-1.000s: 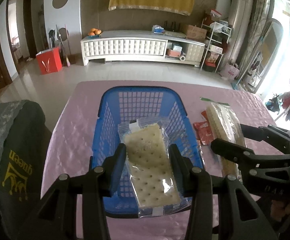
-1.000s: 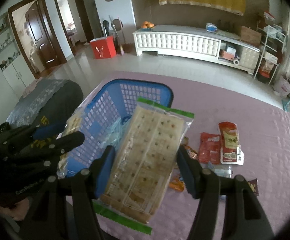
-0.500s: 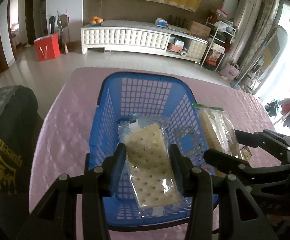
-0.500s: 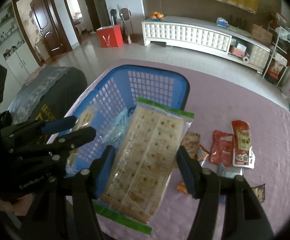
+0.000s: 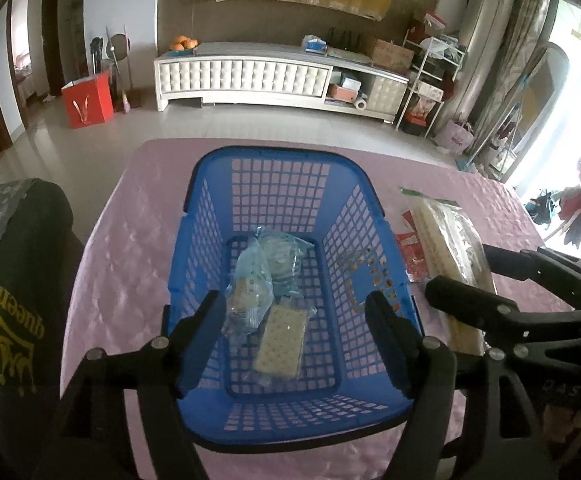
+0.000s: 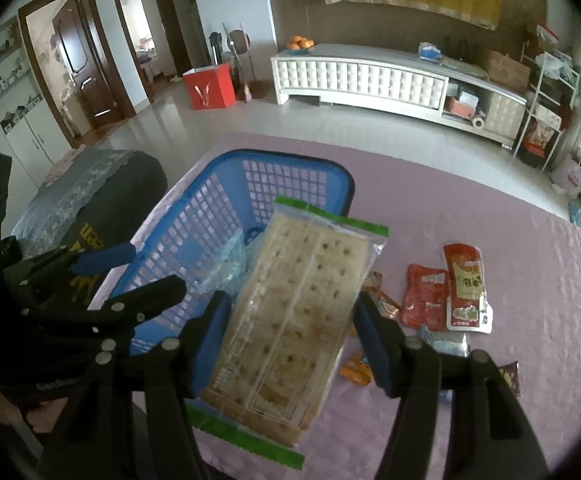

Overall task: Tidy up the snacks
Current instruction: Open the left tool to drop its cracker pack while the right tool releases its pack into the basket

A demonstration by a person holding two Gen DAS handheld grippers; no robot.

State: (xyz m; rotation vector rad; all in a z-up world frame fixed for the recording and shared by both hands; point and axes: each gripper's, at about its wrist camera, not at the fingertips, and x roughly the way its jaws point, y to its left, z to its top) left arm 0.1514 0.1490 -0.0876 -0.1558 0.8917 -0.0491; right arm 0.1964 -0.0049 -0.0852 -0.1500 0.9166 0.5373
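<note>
Far left, a dark chair cover [image 5: 14, 280] printed "queen" in yellow with a crown, letters upside down from the left wrist view.

Blue plastic basket [image 5: 290, 196] on a pink quilted tablecloth [image 5: 130, 240]. On its floor: a crumpled clear bag of small biscuits [image 5: 250, 292], and beside it a flat cracker packet [image 5: 280, 338]; wording on both too small to read.

Left gripper [image 5: 294, 312] above the basket's near end, jaws spread wide, nothing between them.

Right gripper [image 6: 290, 320] just right of the basket, above the cloth, clamped on a long cracker pack [image 6: 302, 304] with green sealed ends; no legible print.

Right of that, loose on the cloth: two red snack pouches [image 6: 446, 288], one with yellow characters I cannot make out, plus small orange wrappers [image 6: 356, 372].
</note>
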